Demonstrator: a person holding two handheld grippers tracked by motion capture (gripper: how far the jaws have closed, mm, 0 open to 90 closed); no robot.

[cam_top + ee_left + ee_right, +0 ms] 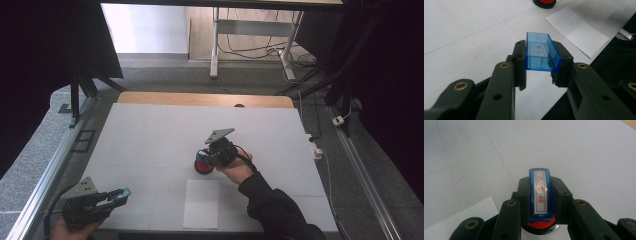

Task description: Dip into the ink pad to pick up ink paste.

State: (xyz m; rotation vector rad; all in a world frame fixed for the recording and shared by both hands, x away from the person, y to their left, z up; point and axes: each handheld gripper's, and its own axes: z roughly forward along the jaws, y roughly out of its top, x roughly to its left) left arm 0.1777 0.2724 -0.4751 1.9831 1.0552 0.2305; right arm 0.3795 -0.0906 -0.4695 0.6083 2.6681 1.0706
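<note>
- Forearm in a dark sleeve reached up from the table's near edge, its right gripper clamped on a blue stamp over the red ink pad.
- Left gripper lay low at the near left corner, jaws pinching the blue stamp cap, near the white paper sheet.

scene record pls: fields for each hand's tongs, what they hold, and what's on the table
left tongs: shut on blue stamp cap, open side facing away from the camera, held near the table's near left corner
right tongs: shut on blue stamp, label with red characters facing the camera
ink pad: round, red in a black case, directly under the stamp; contact cannot be told
paper sheet: white, flat, at the near edge, nearer the person than the ink pad
table: white surface
</note>
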